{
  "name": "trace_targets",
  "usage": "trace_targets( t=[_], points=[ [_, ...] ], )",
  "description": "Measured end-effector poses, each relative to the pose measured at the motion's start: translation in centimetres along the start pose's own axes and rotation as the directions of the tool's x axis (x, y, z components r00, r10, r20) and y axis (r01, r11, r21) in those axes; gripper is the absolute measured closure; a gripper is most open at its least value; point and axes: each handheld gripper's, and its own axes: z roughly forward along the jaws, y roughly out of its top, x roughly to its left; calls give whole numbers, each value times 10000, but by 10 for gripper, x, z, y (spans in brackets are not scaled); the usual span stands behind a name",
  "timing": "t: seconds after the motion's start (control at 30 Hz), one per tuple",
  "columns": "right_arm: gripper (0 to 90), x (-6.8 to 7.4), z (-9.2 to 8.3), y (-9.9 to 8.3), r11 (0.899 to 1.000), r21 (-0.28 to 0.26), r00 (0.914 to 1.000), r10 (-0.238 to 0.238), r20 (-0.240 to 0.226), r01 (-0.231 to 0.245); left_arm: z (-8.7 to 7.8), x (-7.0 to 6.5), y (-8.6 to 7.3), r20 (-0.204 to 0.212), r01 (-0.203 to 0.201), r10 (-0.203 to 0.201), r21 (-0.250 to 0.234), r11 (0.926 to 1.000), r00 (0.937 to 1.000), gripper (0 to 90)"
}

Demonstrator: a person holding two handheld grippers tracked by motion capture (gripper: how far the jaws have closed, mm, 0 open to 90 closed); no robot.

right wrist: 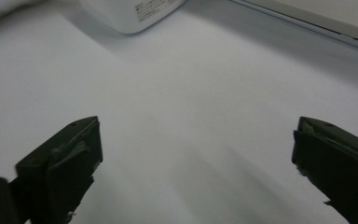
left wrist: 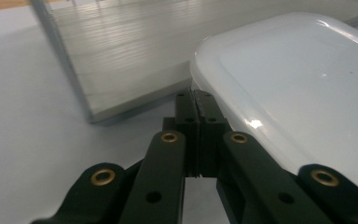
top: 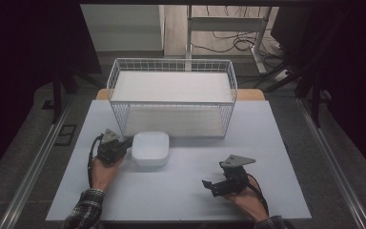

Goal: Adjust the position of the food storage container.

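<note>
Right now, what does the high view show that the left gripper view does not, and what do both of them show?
The high view alone gives the whole layout: the person's two hands, the left gripper at the container's left edge, the right gripper with jaws apart over bare table, and the top of the white wire basket.

The left gripper view alone gives the close detail: its black jaws pressed together at the container's rim.

Both show the white rounded-square plastic container, the basket's lower front and the pale grey table.
</note>
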Motion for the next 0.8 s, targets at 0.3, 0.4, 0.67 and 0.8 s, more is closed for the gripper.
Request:
trace_targets(
  t=[0.3,0.4,0.67,0.8],
  points=[
    [306,-3,10,14,9996,195,9998,-212,29,211,9,-21,5,479,-427,422,81,9991,9980,900],
    [443,-7,21,24,9991,309,9995,-282,115,278,13,-32,6,733,-585,575,109,9982,9956,900],
    [741,-19,47,49,9990,185,9985,-417,341,411,25,-48,8,1106,-995,955,320,9945,9893,899],
    [838,-23,57,57,9996,75,9987,-278,429,275,33,-46,11,882,-1032,999,335,9941,9911,897]
  ],
)
